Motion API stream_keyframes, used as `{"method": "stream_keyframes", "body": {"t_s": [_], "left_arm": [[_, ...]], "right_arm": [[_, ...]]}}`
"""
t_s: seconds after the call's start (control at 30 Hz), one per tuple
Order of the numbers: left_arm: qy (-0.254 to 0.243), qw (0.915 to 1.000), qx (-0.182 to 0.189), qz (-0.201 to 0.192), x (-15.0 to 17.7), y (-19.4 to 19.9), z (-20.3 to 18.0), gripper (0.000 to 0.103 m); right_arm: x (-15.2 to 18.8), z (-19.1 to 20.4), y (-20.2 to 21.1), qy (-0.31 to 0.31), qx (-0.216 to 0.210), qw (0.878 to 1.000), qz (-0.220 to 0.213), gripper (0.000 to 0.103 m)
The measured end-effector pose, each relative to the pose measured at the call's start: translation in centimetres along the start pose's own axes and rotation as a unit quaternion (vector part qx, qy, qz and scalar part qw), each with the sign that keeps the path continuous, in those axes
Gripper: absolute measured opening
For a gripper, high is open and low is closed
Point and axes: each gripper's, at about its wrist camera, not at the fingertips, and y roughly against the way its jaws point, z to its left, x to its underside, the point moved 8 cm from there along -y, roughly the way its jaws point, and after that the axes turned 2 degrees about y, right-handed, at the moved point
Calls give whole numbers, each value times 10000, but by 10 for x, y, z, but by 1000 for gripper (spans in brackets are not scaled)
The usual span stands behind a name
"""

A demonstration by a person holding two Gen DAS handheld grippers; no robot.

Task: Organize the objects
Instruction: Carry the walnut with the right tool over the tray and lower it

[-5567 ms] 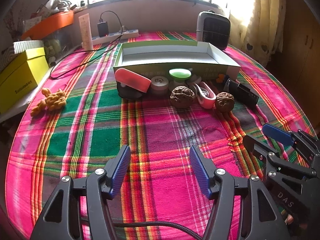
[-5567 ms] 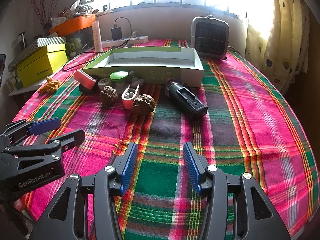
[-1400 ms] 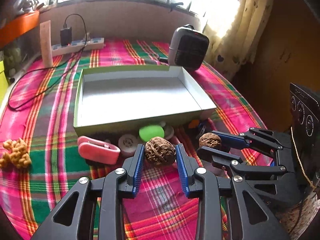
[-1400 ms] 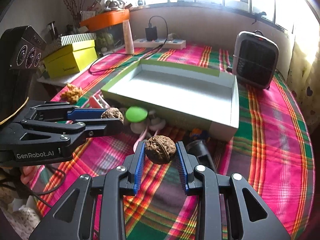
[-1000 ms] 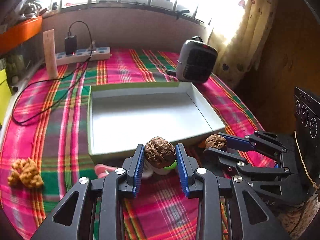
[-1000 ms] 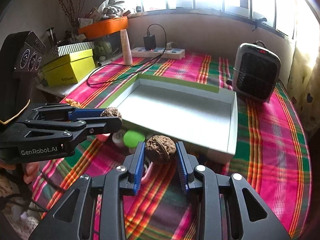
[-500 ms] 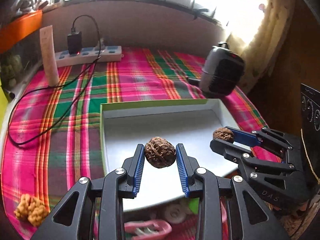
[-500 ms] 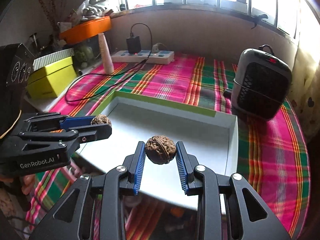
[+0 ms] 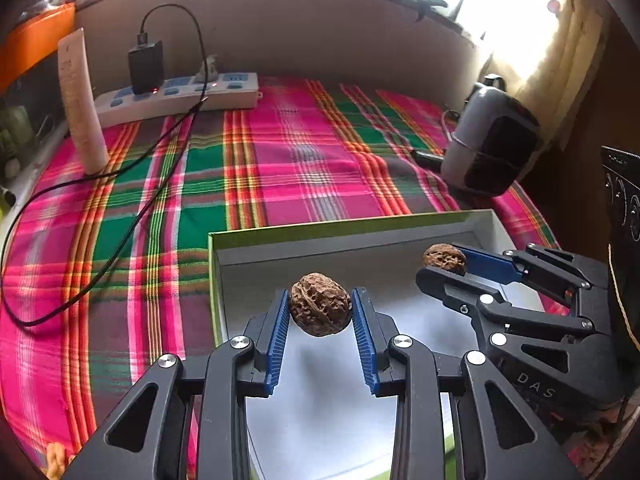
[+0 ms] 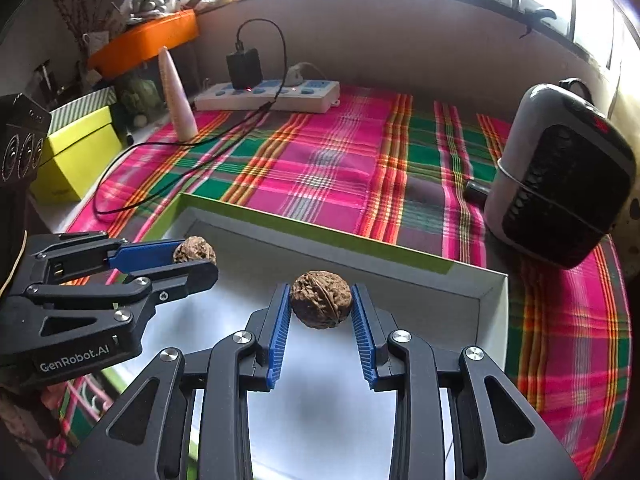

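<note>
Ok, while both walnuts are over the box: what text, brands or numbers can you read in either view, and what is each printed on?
"GenRobot.AI": on the body of the left gripper, seen from the right wrist view.
"DAS": on the body of the right gripper, seen from the left wrist view.
Print on the yellow box: too faint to read.
Markings on the pale tube: too blurred to read.
No other text is visible.

A plaid cloth (image 9: pixel 312 152) in pink, green and orange covers the table. At its far edge, against the wall, lies a white power strip (image 9: pixel 180 96) with 1 black charger (image 9: pixel 146 66) plugged in; its black cable (image 9: pixel 120 184) loops across the cloth. A pale tube (image 9: pixel 80 108) stands upright just left of the strip. A grey heater (image 10: pixel 560 176) sits at the right. Off to the left are a yellow box (image 10: pixel 76 156) and an orange tray (image 10: pixel 148 40).
</note>
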Motion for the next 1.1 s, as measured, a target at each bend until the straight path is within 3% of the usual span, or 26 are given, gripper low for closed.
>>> {"method": "stream_keyframes", "body": {"t_s": [0.63, 1.1], "left_arm": [[-170, 9998, -75, 49, -5, -16, -2, 30], [-205, 9997, -129, 95, -6, -19, -2, 30]], "right_arm": [[-2, -6, -21, -62, 93, 9994, 316, 32], [-3, -7, -21, -49, 243, 9992, 319, 32]]}}
